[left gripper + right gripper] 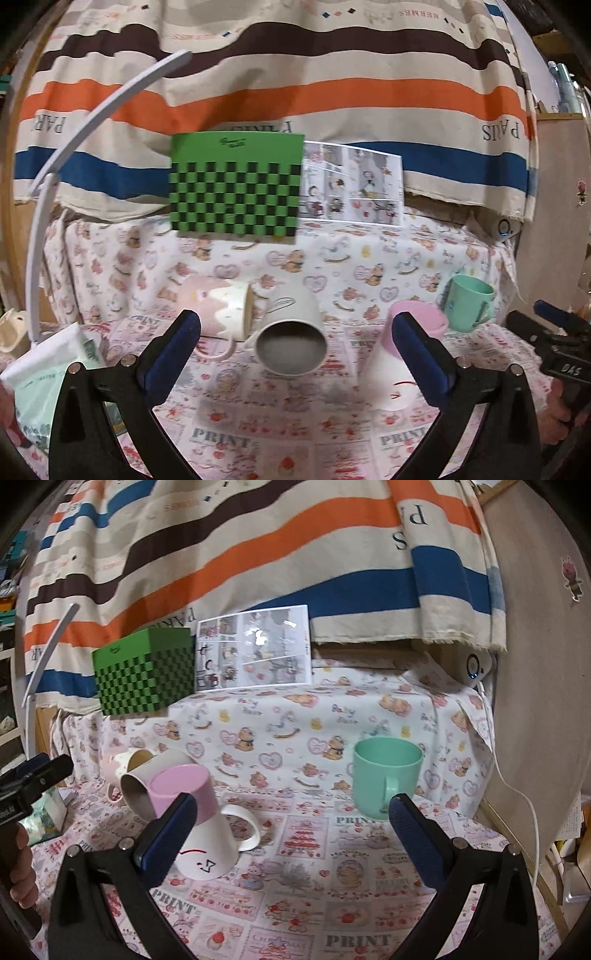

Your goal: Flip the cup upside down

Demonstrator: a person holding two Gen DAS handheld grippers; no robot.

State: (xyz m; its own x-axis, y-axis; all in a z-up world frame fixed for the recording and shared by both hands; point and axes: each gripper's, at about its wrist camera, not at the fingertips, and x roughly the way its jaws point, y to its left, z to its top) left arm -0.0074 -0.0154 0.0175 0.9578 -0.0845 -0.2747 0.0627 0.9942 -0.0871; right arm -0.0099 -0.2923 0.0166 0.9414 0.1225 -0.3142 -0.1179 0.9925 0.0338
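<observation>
A white mug (291, 332) lies on its side with its mouth toward my left gripper (295, 363), which is open and empty just in front of it; the mug also shows in the right wrist view (155, 775). A pink-and-white mug (218, 310) lies on its side behind it. A pink-bottomed white cup (199, 823) stands upside down, left of my right gripper (291, 834), which is open and empty. A mint green mug (386, 775) stands upright beyond the right gripper, and shows in the left wrist view (469, 304).
A green checkered box (236, 184) and a comic sheet (354, 184) stand at the back against a striped cloth. A white lamp arm (59, 162) curves at the left. A tissue pack (44, 384) lies at the left edge. A white cable (517, 797) runs down the right.
</observation>
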